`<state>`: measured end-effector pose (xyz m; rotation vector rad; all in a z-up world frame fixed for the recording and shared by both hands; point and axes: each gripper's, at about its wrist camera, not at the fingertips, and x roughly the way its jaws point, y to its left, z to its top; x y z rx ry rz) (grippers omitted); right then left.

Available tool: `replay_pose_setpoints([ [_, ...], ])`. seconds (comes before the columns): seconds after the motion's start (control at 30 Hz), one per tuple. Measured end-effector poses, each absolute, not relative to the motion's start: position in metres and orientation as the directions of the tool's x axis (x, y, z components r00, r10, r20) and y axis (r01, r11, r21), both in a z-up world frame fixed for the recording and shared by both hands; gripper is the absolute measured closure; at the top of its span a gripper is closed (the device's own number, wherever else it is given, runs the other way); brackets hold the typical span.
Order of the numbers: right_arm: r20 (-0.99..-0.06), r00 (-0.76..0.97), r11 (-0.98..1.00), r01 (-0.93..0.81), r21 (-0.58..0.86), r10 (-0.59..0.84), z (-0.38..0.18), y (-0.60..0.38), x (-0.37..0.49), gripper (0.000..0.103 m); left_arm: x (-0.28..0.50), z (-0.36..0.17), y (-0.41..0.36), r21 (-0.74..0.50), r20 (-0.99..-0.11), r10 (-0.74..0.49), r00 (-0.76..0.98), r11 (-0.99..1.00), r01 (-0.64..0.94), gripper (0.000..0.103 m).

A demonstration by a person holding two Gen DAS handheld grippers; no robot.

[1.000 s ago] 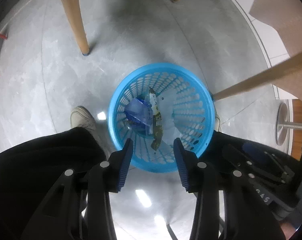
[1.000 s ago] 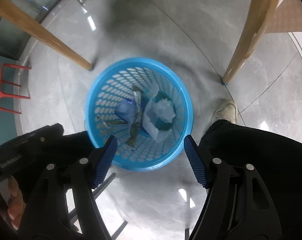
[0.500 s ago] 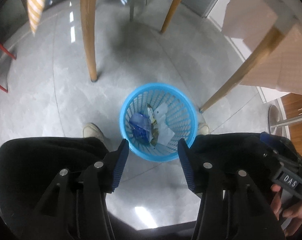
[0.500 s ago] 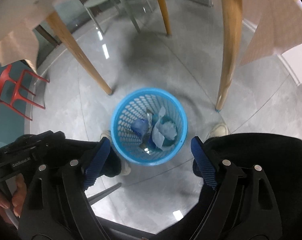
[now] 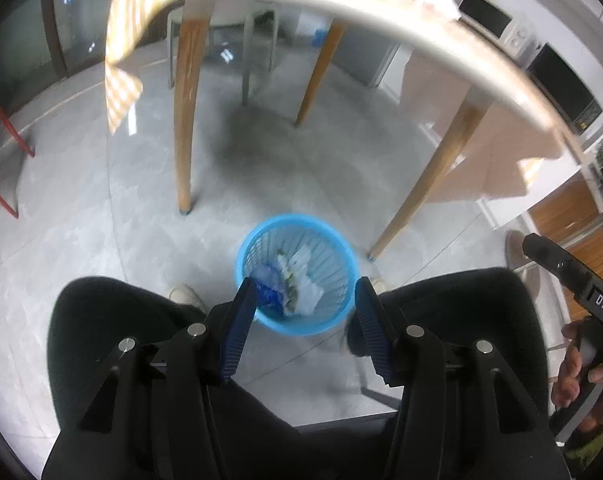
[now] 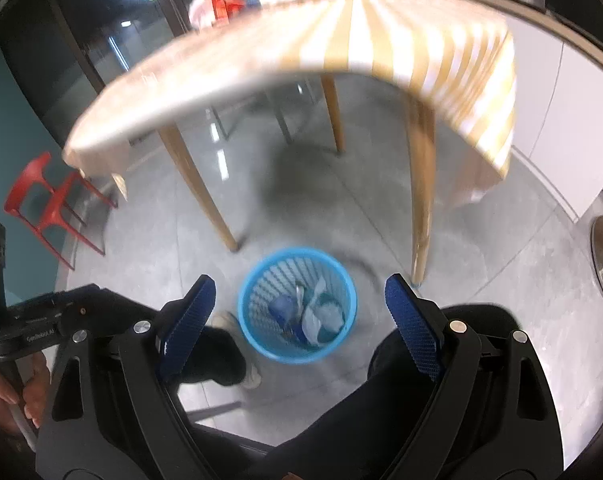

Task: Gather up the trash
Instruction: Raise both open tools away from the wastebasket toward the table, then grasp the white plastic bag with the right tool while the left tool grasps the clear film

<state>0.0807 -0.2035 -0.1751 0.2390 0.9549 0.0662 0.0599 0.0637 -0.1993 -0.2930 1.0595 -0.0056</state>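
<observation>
Both grippers rose away from blue basket (image 5: 297,274); right gripper (image 6: 299,320) jaws just widened, left gripper (image 5: 303,322) spread, both empty. Wrappers (image 6: 313,316) lie in the basket near the knees, ready for more drops.

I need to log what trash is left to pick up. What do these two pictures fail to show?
- Tabletop: seen edge-on from below in both views and blurred, so I cannot tell what trash remains on it.
- Red and white things at the table's far edge, right wrist view: too blurred to name.
- Trash in the blue basket: small and piled; the left tongs hide part of the basket.
- Floor near the person: covered by dark trouser legs.
</observation>
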Motion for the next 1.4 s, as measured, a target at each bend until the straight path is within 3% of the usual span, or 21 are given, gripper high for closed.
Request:
replay_pose_setpoints([
  [0.3,-0.688,0.712,0.977,0.015,0.212,0.139,-0.093,-0.216,0.089,0.019,0.059,-0.132,0.054,-0.227,-0.764,-0.125,0.633,0.97,-0.082,0.052],
  [0.67,-0.616,0.778,0.985,-0.016,0.173,0.121,-0.034,-0.222,0.133,0.019,0.098,-0.098,0.04,-0.238,-0.71,-0.144,0.689,0.97,-0.042,0.052],
  [1.4,-0.671,0.729,0.991,-0.115,0.076,0.136,-0.019,-0.22,0.279,0.02,0.198,-0.102,0.045,-0.257,-0.726,-0.148,0.671,0.964,-0.066,0.054],
])
